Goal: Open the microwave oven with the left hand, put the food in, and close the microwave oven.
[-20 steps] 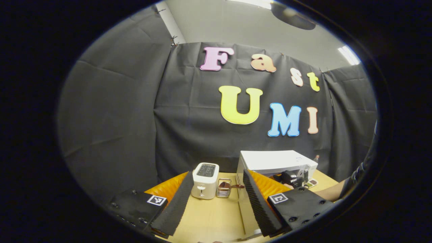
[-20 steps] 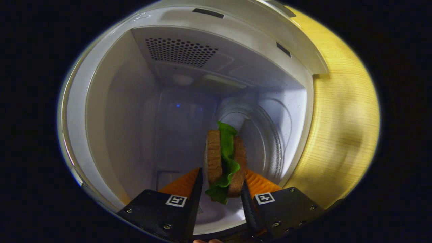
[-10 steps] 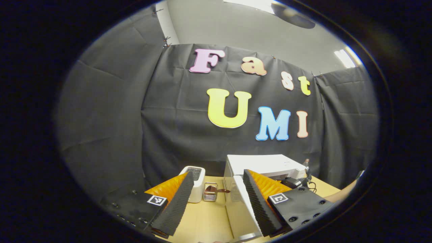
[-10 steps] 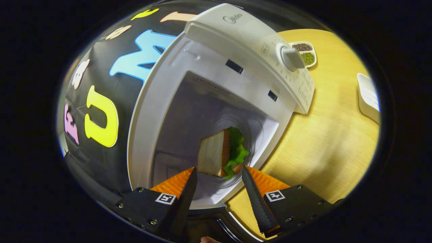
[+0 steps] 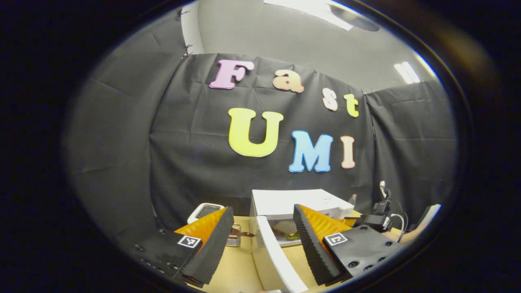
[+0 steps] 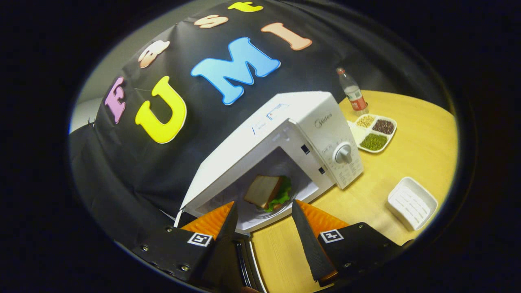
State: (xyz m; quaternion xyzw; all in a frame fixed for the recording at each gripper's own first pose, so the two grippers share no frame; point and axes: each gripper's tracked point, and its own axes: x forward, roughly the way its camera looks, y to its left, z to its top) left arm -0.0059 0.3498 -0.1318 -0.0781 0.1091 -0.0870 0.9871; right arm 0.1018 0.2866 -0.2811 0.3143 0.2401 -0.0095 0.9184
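Both hand-held grippers are released: the right hand-held gripper (image 6: 260, 228) empty before the microwave (image 6: 285, 134), the left hand-held gripper (image 5: 262, 240) astride its open door (image 5: 276, 260). One sandwich (image 6: 268, 192) lies inside. Right of the microwave: one bottle (image 6: 352, 92), two trays (image 6: 372, 134) on the tabletop (image 6: 407, 162).
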